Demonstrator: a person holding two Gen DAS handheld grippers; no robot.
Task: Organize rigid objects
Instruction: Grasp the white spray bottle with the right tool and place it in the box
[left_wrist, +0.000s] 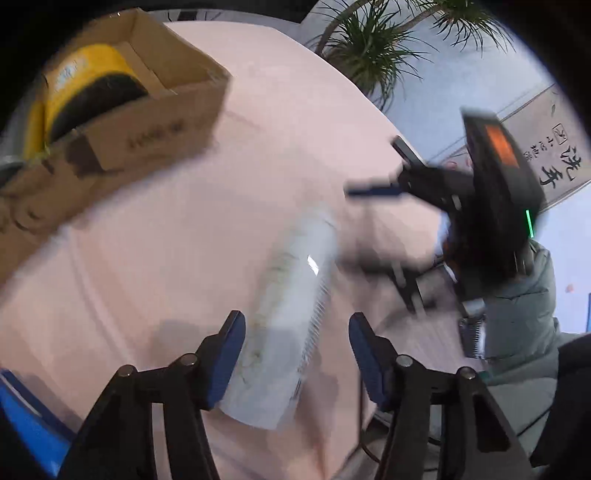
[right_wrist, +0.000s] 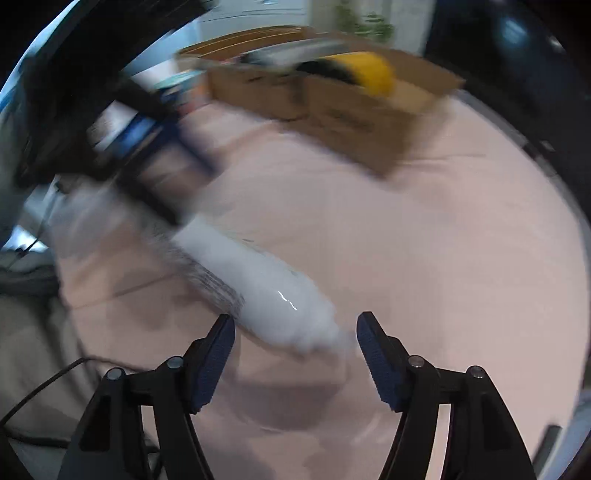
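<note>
Table (left_wrist: 229, 229): round, covered in a smooth pale pink cloth with faint creases; it fills most of both views.
Room: pale wall behind, a spiky-leaved green plant (left_wrist: 373, 48) past the table's far edge, and a sign with dark characters (left_wrist: 554, 162) on the wall at right in the left wrist view.
Cardboard box (left_wrist: 155, 125): plain brown, rectangular, open at the top, standing on the far part of the table, well apart from the tube; printing on its side is too blurred to read.
Yellow object (left_wrist: 88, 70): rounded, glossy yellow over a black portion, lying inside the box; what it is cannot be told.
Tube (right_wrist: 258, 280): white plastic, long and cylindrical, glossy with a highlight, a band of fine dark print along one side; it lies on its side on the cloth near the middle of the table. Motion blur softens its edges.
Left tongs (left_wrist: 295, 354): black arms with blue ribbed pads, spread wide; the tube's lower end lies between the pads, and contact cannot be told through the blur.
Right tongs (right_wrist: 295, 347): same build, spread wide, holding nothing; the tube's near end sits between the tips, just off the right pad.
</note>
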